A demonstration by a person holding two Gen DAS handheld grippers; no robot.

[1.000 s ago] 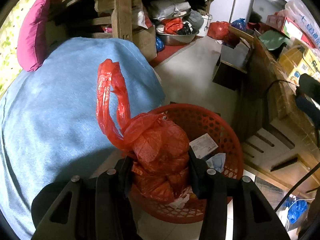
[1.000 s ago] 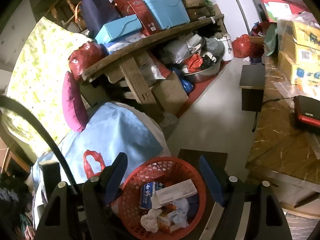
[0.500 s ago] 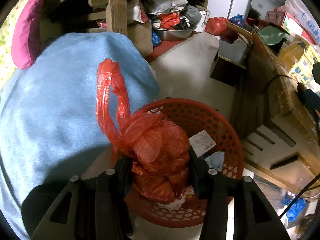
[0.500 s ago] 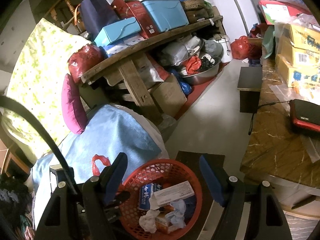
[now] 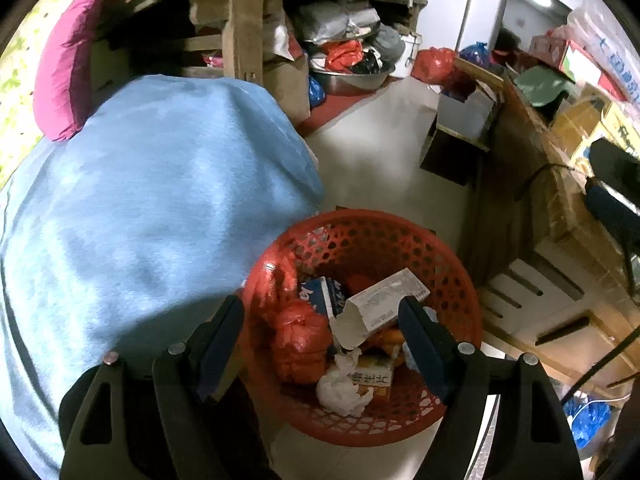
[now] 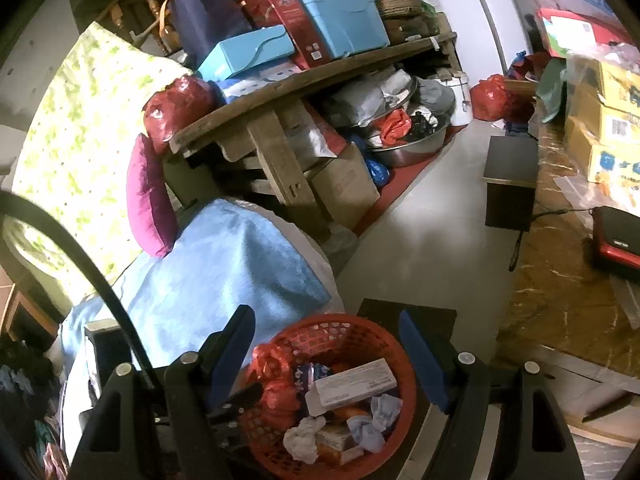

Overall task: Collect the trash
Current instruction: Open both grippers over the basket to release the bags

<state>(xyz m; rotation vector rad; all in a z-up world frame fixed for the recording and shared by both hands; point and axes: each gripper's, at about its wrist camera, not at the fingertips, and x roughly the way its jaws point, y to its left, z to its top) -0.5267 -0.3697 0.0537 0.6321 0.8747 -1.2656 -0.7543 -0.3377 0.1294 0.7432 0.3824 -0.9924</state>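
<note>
A red perforated basket [image 5: 448, 264] stands on the floor beside the blue-covered seat. A knotted red plastic bag [image 5: 298, 340] lies in it at the left side, with a white carton [image 5: 384, 306], crumpled tissue [image 5: 340, 390] and small boxes. My left gripper [image 5: 320, 332] is open and empty right above the basket. My right gripper [image 6: 326, 348] is open and empty, higher up over the same basket [image 6: 384, 340]; the red bag [image 6: 276, 384] and the carton [image 6: 352, 384] show below it.
A blue cloth [image 5: 140, 200] covers the seat left of the basket. A wooden counter [image 6: 560, 280] with a red-black device [image 6: 616, 240] stands to the right. A cluttered wooden bench [image 6: 304, 80] and a dark box [image 6: 510, 184] lie ahead across the pale floor.
My left gripper opened and let go of the red bag, which dropped into the basket. The right gripper stayed open and barely moved.
</note>
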